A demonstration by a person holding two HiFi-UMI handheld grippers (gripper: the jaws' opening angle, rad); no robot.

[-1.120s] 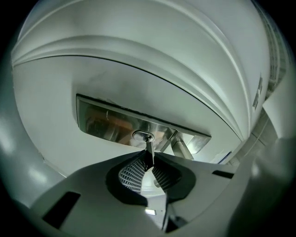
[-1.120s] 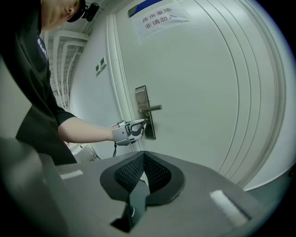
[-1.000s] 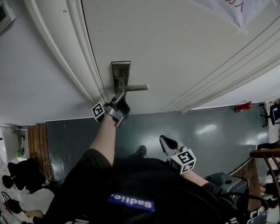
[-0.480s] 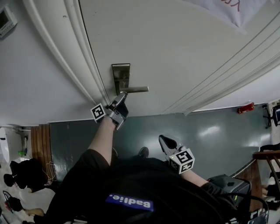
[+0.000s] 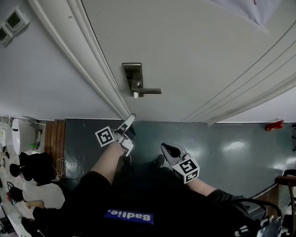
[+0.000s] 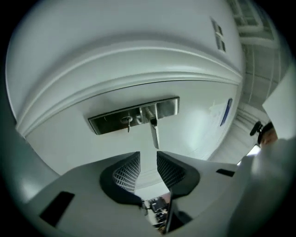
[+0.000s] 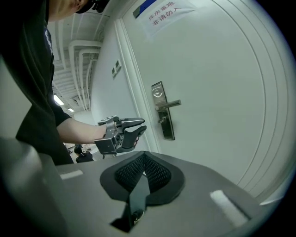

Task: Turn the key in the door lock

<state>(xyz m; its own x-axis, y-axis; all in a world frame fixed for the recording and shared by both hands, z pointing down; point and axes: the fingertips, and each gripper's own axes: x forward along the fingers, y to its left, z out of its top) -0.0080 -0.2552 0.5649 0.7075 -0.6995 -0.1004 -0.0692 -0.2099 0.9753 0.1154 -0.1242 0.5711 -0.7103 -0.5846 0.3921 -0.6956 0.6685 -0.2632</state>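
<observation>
A steel lock plate (image 5: 132, 75) with a lever handle (image 5: 149, 91) is on the white door (image 5: 194, 55). A small key (image 5: 135, 95) sticks out of the plate below the lever; it also shows in the left gripper view as the key (image 6: 127, 122) on the plate (image 6: 111, 120). My left gripper (image 5: 129, 118) hangs a short way back from the lock, apart from the key. Its jaws are opening, with nothing between them (image 6: 148, 156). My right gripper (image 5: 167, 149) stays low by my body, shut and empty (image 7: 144, 158). From there I see the left gripper (image 7: 140, 125) before the lock plate (image 7: 163, 111).
The door frame (image 5: 78, 60) and a white wall with two small wall panels (image 5: 14, 23) lie left of the lock. A paper sign (image 5: 249, 9) hangs on the door. Dark bags (image 5: 23, 171) sit on the floor at left, a red object (image 5: 274, 125) at far right.
My left gripper has drawn back from the key and lock, down the head view, and its jaws have opened. The key stays in the lock. The right gripper has hardly moved.
</observation>
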